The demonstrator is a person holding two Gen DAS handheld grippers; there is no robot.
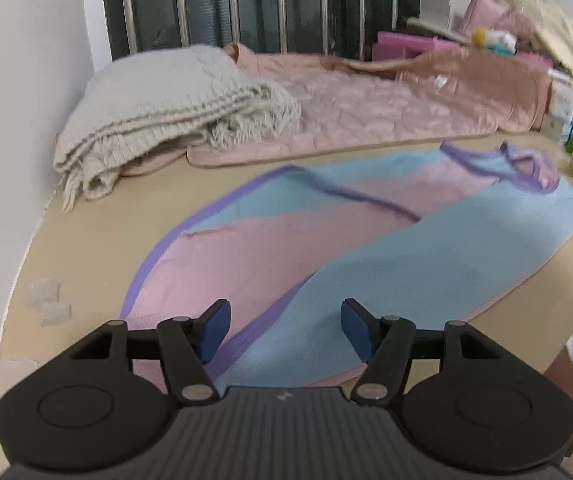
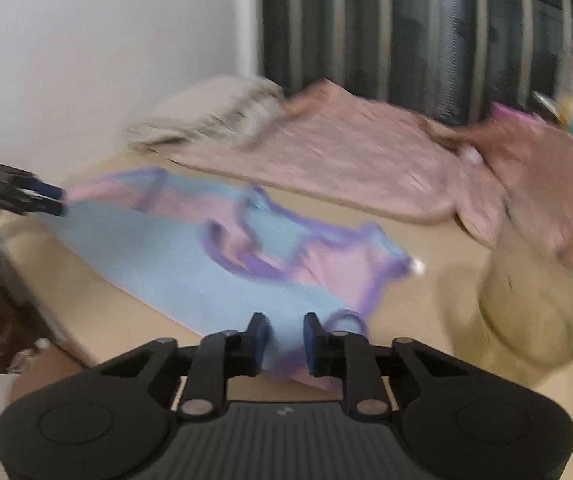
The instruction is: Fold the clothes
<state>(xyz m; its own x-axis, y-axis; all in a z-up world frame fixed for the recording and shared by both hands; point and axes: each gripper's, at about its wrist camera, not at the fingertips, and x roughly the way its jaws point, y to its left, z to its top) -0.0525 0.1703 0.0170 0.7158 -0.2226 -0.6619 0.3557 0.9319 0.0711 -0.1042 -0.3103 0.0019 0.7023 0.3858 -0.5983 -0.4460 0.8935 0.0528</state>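
A pink and light-blue sleeveless top with purple trim (image 1: 326, 248) lies spread on the beige table (image 1: 86, 240). My left gripper (image 1: 284, 330) is open just above its hem end, with cloth between the blue pads but not pinched. In the right wrist view the top (image 2: 190, 256) stretches away to the left. My right gripper (image 2: 284, 340) hovers over the shoulder-strap end, jaws partly open with blue cloth between them. The left gripper (image 2: 56, 200) shows at the far left by the hem. The view is blurred.
A folded cream fringed blanket (image 1: 166, 112) and a pink quilted cloth (image 1: 366, 108) lie at the back of the table. Pink boxes and clutter (image 1: 486, 40) stand at the back right. A window grille (image 1: 246, 0) and a white wall (image 1: 26, 60) lie behind.
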